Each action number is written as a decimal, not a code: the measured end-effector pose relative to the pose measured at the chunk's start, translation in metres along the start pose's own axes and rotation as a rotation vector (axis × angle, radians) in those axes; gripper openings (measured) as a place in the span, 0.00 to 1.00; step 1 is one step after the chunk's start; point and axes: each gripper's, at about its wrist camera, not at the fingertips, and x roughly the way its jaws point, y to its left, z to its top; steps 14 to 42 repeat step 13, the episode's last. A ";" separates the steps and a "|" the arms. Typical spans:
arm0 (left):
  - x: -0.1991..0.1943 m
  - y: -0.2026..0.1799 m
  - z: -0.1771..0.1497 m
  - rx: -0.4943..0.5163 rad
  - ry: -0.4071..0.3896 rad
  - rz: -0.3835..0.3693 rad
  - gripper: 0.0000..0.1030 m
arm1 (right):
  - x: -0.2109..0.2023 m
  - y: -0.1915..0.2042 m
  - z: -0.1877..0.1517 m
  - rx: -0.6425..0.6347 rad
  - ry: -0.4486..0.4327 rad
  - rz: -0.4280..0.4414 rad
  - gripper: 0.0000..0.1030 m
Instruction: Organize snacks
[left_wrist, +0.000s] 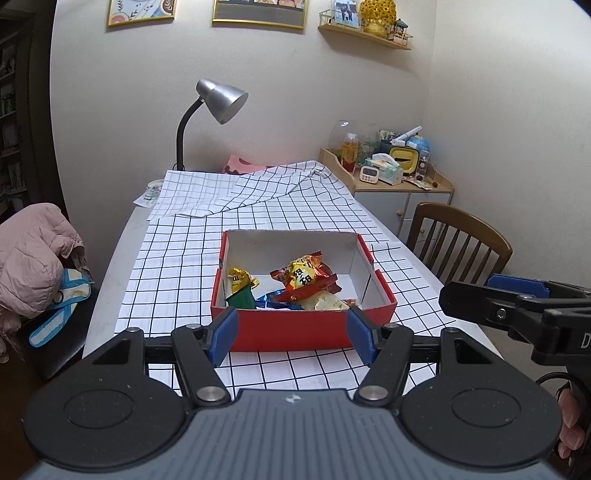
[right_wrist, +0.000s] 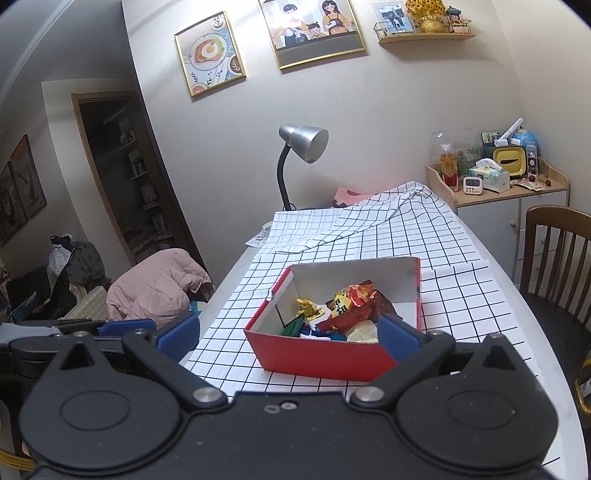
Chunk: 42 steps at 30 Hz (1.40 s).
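A red cardboard box (left_wrist: 295, 328) with a white inside sits on the checked tablecloth; it also shows in the right wrist view (right_wrist: 325, 358). Several snack packets lie inside, with a yellow-and-red packet (left_wrist: 304, 275) (right_wrist: 351, 299) on top and a small yellow one (left_wrist: 240, 278) at the left. My left gripper (left_wrist: 291, 334) is open and empty, just in front of the box's near wall. My right gripper (right_wrist: 288, 334) is open and empty, near the box's front; it also shows at the right edge of the left wrist view (left_wrist: 517, 295).
A silver desk lamp (left_wrist: 218, 99) stands at the table's far end on a rumpled checked cloth (left_wrist: 258, 184). A wooden chair (left_wrist: 461, 236) and a cluttered cabinet (left_wrist: 391, 173) are at the right. A pink jacket (left_wrist: 33, 254) lies on a seat at the left.
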 end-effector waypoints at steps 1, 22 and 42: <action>0.003 -0.002 0.001 -0.003 0.004 0.001 0.62 | 0.001 -0.004 0.000 0.000 0.003 0.001 1.00; 0.047 -0.035 0.011 -0.043 0.067 0.058 0.62 | 0.024 -0.066 0.010 -0.013 0.072 0.012 1.00; 0.047 -0.035 0.011 -0.043 0.067 0.058 0.62 | 0.024 -0.066 0.010 -0.013 0.072 0.012 1.00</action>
